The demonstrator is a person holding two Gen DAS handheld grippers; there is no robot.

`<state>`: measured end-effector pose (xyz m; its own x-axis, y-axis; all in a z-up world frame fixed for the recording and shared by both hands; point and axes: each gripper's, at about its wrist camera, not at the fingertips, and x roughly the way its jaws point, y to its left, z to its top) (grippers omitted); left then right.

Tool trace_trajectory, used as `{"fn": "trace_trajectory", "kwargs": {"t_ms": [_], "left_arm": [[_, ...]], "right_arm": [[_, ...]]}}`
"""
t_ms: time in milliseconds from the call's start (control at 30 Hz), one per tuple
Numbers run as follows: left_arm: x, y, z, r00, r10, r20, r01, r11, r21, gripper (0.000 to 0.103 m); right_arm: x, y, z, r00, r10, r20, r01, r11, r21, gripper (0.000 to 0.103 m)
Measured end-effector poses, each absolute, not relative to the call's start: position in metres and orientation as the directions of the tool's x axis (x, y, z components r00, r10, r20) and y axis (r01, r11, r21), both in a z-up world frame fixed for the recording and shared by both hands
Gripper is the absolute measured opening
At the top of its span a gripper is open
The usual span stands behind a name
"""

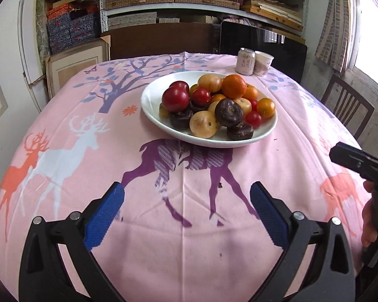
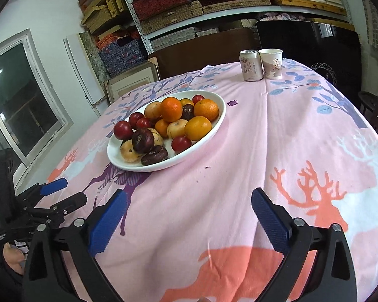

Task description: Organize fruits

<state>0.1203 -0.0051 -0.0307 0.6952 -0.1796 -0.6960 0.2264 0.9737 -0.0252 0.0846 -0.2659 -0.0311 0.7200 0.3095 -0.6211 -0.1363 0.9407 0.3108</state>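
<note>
**Fruit piled on the plate, both tongs hanging wide**

I'm holding both tongs low over the counter [image 1: 63, 115], short of the white plate [image 1: 151, 100]. Left tongs [image 1: 187, 201] are gaping wide, nothing between the blue pads; right tongs [image 2: 189, 206] same — spread wide and carrying nothing.

All the fruit I can see is sitting mixed in one heap on that plate: oranges [image 2: 171, 109], red plum-like ones [image 1: 175, 98], pale yellow round ones [image 1: 204, 124], dark brown flattish ones [image 1: 228, 112]. None is lying loose on the cloth. A can [image 2: 250, 65] and paper cup [image 2: 271, 63] are standing touching each other at the far edge, well apart from the plate.

This is fitting two readings — fruit gathered onto the plate, or a mixed heap waiting to be sorted by kind. I can't tell which.

If I'm reaching in: I'd be coming from above at a top-layer piece, pads on opposite sides across its widest part, closing gently — the heap looks ready to roll, and the soft red ones would likely bruise.
</note>
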Motion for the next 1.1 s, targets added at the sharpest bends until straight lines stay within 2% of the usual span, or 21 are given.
{"fn": "trace_trajectory", "kwargs": {"t_ms": [467,833,1000,1100], "left_arm": [[0.010,0.020,0.035,0.818,-0.104,-0.566,0.144,0.989,0.027,0.098],[-0.055,0.019,0.048,0.838,-0.088,-0.539,0.149,0.986,0.071,0.098],[-0.061,0.012,0.050,0.843,-0.114,-0.526,0.173,0.983,0.065,0.098],[-0.054,0.010,0.046,0.829,-0.114,-0.548,0.173,0.983,0.057,0.098]], "right_arm": [[-0.024,-0.241,0.030,0.786,0.296,-0.542,-0.207,0.953,0.221,0.099],[-0.083,-0.240,0.050,0.832,0.249,-0.496,-0.173,0.966,0.194,0.099],[-0.092,-0.244,0.052,0.838,0.248,-0.487,-0.174,0.966,0.192,0.099],[-0.088,-0.247,0.048,0.832,0.252,-0.494,-0.169,0.964,0.207,0.099]]}}
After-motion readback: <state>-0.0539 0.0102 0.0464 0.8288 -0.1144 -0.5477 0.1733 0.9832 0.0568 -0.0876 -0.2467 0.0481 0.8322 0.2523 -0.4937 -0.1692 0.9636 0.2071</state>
